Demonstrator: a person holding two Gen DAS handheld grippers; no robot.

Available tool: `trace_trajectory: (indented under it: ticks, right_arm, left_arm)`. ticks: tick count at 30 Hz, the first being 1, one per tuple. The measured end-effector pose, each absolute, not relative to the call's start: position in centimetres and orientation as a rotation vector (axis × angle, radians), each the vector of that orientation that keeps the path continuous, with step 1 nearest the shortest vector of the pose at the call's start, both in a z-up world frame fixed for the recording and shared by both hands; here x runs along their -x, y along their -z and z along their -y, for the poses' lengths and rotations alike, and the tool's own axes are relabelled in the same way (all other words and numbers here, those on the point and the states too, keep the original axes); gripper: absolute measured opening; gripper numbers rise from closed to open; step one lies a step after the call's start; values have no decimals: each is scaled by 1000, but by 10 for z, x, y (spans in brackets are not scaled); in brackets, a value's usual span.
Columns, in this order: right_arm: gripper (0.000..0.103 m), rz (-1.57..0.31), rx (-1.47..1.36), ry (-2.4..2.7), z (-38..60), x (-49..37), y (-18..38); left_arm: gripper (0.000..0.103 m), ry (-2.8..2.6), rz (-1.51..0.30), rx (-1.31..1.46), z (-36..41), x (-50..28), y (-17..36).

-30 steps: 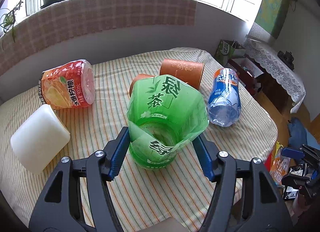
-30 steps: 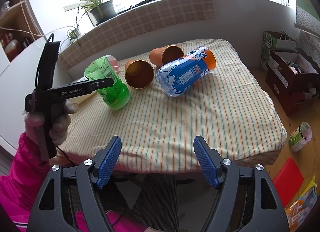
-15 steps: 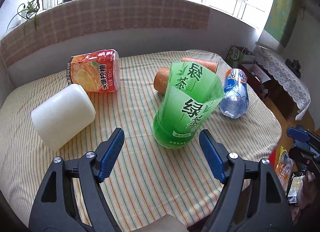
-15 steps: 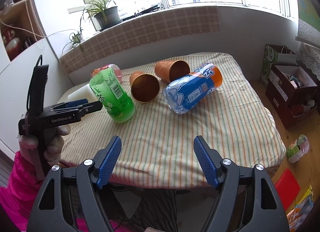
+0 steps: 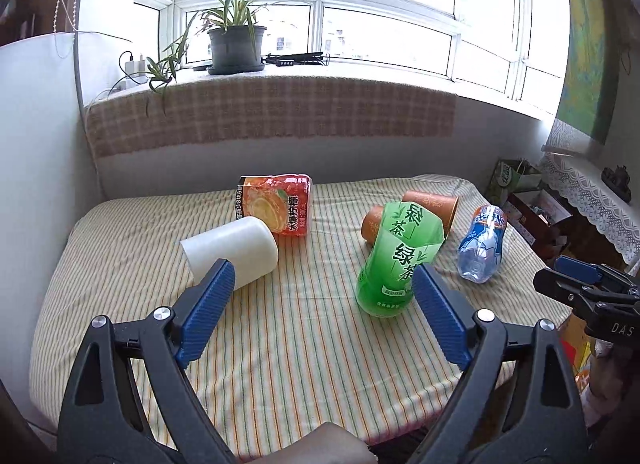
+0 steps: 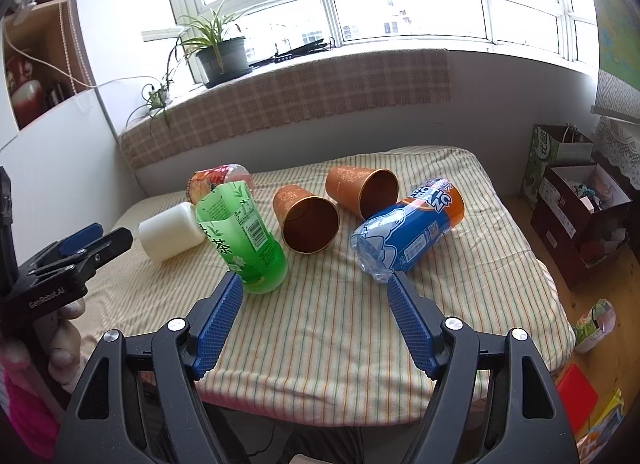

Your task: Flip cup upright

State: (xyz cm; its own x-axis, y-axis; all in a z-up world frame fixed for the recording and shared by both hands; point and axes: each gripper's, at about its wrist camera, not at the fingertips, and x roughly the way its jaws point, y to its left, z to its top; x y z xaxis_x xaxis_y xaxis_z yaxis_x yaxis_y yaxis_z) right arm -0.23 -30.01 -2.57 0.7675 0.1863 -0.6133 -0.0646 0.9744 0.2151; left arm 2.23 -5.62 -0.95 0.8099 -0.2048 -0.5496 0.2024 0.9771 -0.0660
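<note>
Striped cloth [image 5: 280,344] is spread over the table under a window. Green cut-bottle cup [image 5: 400,260] is seen standing base-down, open rim up, leaning slightly; its lower right edge is hidden behind a blue pad in the left wrist view. Two orange cups [image 6: 310,220] are lying on their sides just behind it, mouths toward the right camera. Blue bottle [image 6: 408,230], white container [image 5: 230,252] and red-orange bottle [image 5: 276,210] are also lying down; contact between the last two is probably there, hard to confirm. Left gripper [image 5: 320,312] is spread wide, empty. Right gripper [image 6: 316,316] is likewise spread, empty.
</note>
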Motion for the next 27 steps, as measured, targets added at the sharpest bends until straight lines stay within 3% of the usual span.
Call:
trace_trajectory:
  ticks: [4, 8, 10, 15, 27]
  right_arm:
    - [74, -651, -173, -107, 295, 2, 19]
    - [75, -599, -105, -62, 282, 4, 10]
    - [82, -565, -63, -38, 275, 6, 5]
    - [85, -507, -21, 0, 266, 7, -1]
    - [85, -518, -66, 6, 268, 0, 0]
  left_arm:
    - [101, 182, -562, 46, 48, -15, 2]
    - [101, 134, -511, 41, 46, -5, -7]
    - [101, 119, -494, 26, 48, -1, -11]
    - [103, 89, -474, 15, 47, 6, -16]
    - [103, 58, -474, 26, 43, 6, -19]
